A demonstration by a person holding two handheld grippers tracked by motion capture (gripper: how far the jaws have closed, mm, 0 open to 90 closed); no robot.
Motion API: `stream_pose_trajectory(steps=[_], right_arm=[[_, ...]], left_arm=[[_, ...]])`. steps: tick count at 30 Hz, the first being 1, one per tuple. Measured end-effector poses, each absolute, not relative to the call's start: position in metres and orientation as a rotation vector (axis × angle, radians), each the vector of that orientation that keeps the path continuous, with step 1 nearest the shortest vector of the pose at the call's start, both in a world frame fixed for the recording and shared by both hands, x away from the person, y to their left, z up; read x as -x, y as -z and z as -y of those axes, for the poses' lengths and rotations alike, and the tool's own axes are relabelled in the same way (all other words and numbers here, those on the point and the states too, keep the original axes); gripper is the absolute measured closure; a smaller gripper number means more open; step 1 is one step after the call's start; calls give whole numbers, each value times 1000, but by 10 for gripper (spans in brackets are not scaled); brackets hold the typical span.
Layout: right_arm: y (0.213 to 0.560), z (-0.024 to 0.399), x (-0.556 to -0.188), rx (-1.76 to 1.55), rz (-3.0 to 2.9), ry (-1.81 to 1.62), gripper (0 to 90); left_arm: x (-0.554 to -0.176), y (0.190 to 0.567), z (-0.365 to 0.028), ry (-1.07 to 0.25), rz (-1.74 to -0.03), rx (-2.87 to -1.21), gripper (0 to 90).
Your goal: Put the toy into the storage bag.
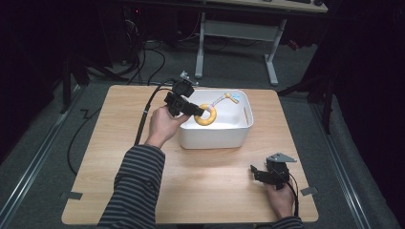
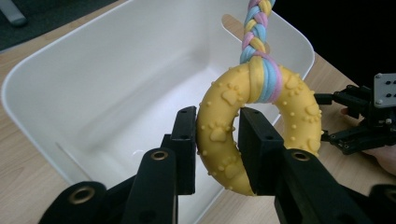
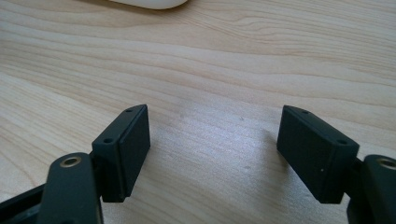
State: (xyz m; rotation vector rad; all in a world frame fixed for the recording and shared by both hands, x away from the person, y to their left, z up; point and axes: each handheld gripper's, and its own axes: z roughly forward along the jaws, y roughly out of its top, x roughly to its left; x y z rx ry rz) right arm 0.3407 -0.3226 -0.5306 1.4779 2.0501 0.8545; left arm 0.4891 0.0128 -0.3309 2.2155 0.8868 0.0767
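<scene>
A yellow rubber ring toy (image 2: 261, 116) with paw prints hangs over the white bin (image 2: 107, 88), a pastel braided rope (image 2: 256, 32) tied to it. My left gripper (image 2: 217, 140) is shut on the ring's lower left arc. From above, the ring (image 1: 206, 115) sits just inside the bin's (image 1: 241, 136) left wall, with the rope (image 1: 224, 98) trailing to the bin's far side and my left gripper (image 1: 197, 111) on it. My right gripper (image 1: 254, 172) rests low over the table's front right, open with nothing between its jaws, and it appears again from its own camera (image 3: 215, 149).
The wooden table (image 1: 200, 191) has free room in front of the bin and on its left half. A striped sleeve (image 1: 133, 191) crosses the front left. Desk legs (image 1: 200, 47) and cables (image 1: 153, 62) stand on the floor beyond the far edge.
</scene>
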Motion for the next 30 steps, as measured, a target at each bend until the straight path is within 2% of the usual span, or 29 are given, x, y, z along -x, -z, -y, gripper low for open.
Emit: stream_pose_trajectory(steps=[17,30], right_arm=[[531,322,-341,-1483,-2047,-854,258],[531,323,-341,-1480,-2048,-853,258]], left_arm=[[-506,353,18,-145,-930,-2285,683],[-514,369,29,-130,-952,-2317,682]])
